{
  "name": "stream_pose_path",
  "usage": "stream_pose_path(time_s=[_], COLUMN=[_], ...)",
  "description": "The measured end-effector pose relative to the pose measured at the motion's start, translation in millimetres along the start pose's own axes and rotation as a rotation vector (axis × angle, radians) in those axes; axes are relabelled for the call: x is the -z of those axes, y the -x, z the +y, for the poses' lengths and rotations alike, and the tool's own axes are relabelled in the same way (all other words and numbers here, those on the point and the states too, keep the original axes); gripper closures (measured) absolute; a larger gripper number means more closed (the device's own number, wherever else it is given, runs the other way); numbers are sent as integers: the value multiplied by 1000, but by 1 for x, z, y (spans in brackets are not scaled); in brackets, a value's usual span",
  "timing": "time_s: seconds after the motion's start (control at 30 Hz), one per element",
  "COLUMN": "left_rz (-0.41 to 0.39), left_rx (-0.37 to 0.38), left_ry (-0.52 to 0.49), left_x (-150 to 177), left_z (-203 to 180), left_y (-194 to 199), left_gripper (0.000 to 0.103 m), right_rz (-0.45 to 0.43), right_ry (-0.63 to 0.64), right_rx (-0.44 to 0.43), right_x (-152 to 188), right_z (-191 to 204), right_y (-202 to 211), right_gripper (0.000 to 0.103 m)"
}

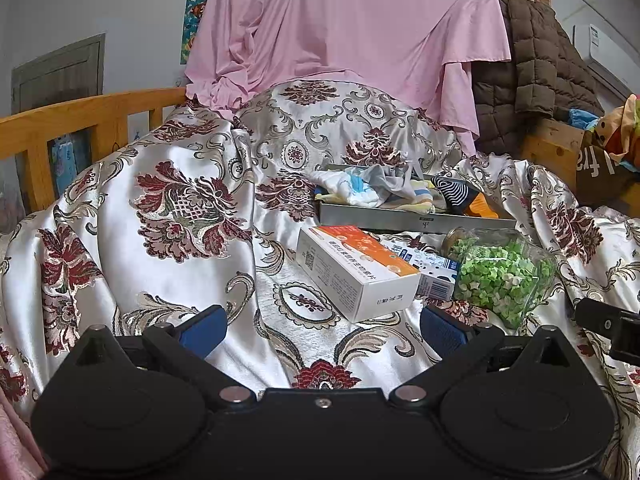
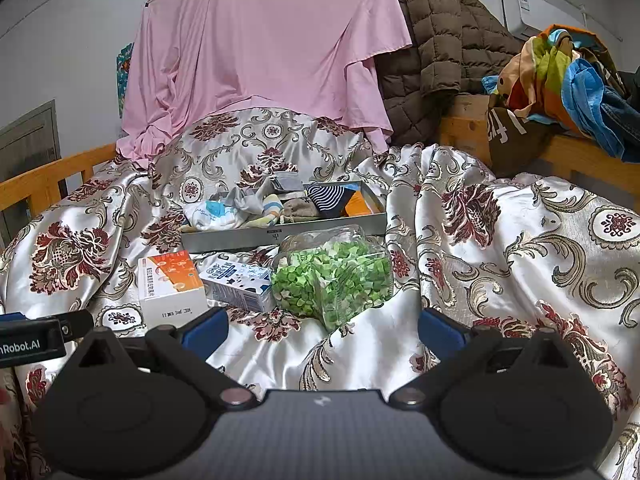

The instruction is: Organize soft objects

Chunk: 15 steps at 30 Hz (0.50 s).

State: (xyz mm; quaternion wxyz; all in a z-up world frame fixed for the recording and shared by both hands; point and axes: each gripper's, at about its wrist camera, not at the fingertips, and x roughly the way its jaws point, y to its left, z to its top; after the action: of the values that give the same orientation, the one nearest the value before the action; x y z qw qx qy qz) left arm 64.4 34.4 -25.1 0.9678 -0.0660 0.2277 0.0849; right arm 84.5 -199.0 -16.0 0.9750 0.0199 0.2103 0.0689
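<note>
Here, both grippers hang low over a bed covered with a shiny flowered blanket. The left gripper is spread wide and holds nothing. The right gripper is spread wide too, with nothing between its blue fingers.

The soft things lie in a flat gray tray in the middle of the bed. They look like small socks and bits of cloth, some white and blue, one with dark stripes. They are piled loosely, and some hang over the tray's left edge.

Just in front of the tray lie three hard things. A white and orange box is on the left. A small blue and white carton is next to it. A clear jar full of green bits lies on its side, touching the carton.

A pink sheet hangs behind the bed.
</note>
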Motion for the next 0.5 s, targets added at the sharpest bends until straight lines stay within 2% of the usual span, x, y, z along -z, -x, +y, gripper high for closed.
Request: stream_pose_path(time_s=[0.2, 0.5], left_rz=[-8, -27], left_rx=[-6, 30], left_ry=[-12, -35], left_x=[1, -1], left_z=[-1, -2], left_y=[1, 5], left_gripper=[1, 1], right_rz=[-1, 0], right_ry=[-1, -1], right_rx=[0, 0], right_x=[0, 0], right_z=[0, 1], right_y=[0, 0], right_gripper=[0, 0])
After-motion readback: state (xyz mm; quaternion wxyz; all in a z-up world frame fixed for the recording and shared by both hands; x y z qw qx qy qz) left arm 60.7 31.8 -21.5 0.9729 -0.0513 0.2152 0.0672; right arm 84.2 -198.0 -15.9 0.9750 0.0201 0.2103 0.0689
